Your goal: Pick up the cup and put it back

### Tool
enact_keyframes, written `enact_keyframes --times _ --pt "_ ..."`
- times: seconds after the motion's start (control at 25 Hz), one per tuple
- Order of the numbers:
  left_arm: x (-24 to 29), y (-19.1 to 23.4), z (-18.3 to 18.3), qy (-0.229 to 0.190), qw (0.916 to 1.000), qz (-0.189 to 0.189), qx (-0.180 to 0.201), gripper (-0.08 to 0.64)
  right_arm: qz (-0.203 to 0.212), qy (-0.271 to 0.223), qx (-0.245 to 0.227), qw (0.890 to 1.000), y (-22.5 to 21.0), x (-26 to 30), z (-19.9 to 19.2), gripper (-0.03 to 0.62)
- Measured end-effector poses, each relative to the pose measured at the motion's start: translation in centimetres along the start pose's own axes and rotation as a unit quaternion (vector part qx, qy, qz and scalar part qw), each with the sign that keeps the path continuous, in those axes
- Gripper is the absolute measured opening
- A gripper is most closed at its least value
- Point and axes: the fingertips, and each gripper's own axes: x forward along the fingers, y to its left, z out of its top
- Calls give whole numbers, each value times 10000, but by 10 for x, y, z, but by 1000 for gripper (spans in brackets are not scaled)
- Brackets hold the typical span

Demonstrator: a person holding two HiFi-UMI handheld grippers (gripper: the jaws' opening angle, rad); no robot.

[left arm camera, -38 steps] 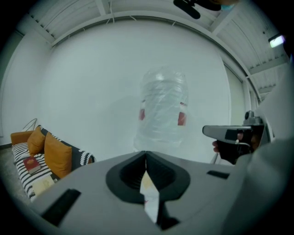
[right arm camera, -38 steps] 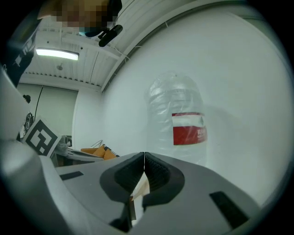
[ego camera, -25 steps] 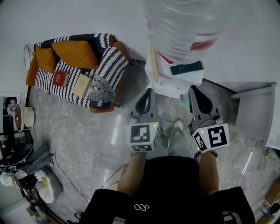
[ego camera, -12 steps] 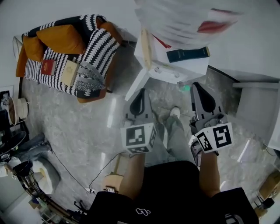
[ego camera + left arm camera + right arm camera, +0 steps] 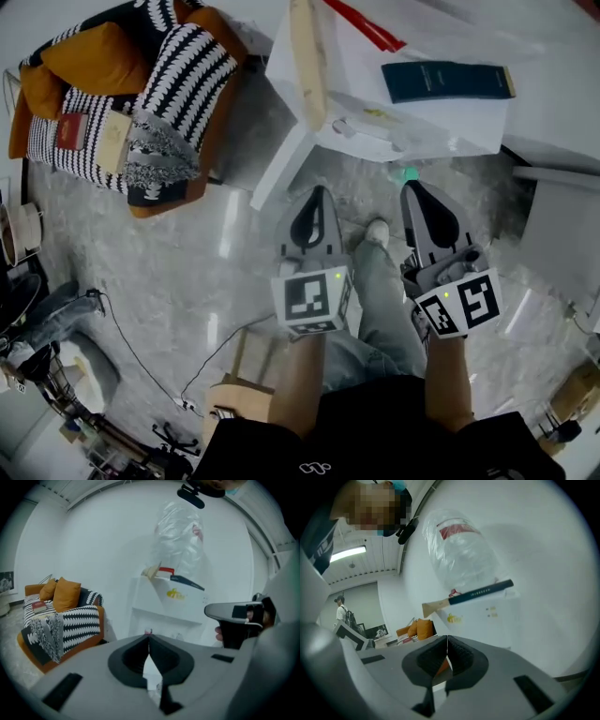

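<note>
Lowered left claw (image 5: pixel 320 191), right claw (image 5: pixel 413 187), both closed

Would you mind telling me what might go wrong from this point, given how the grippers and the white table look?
1. No cup shows in any view, so a reach toward the white table may end on the wrong thing.
2. The left gripper and right gripper are both shut and empty; unopened, they would probably push an object rather than grasp it.
3. The clear plastic bag on the table looks light and could be knocked over.
</note>
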Motion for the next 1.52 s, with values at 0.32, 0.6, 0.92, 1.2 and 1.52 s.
enact_keyframes --times 0.32,0.6,0.92,1.2,1.52 --pt "40 51 -83 -129 9992 347 127 14 381 210 172 9989 -11 41 -107 11" --pt "77 51 -125 -206 9997 31 93 14 709 394 -14 9967 -28 62 -169 11" --pt "133 46 -178 -441 9894 -559 1267 14 1435 271 -594 9875 -43 95 -224 11" --pt "185 64 -245 -619 9916 -1044 455 14 1612 56 -884 9829 -59 125 -305 11" --pt "237 87 -297 -870 9897 -1111 253 14 1643 -88 -1206 9790 -96 145 -364 12"
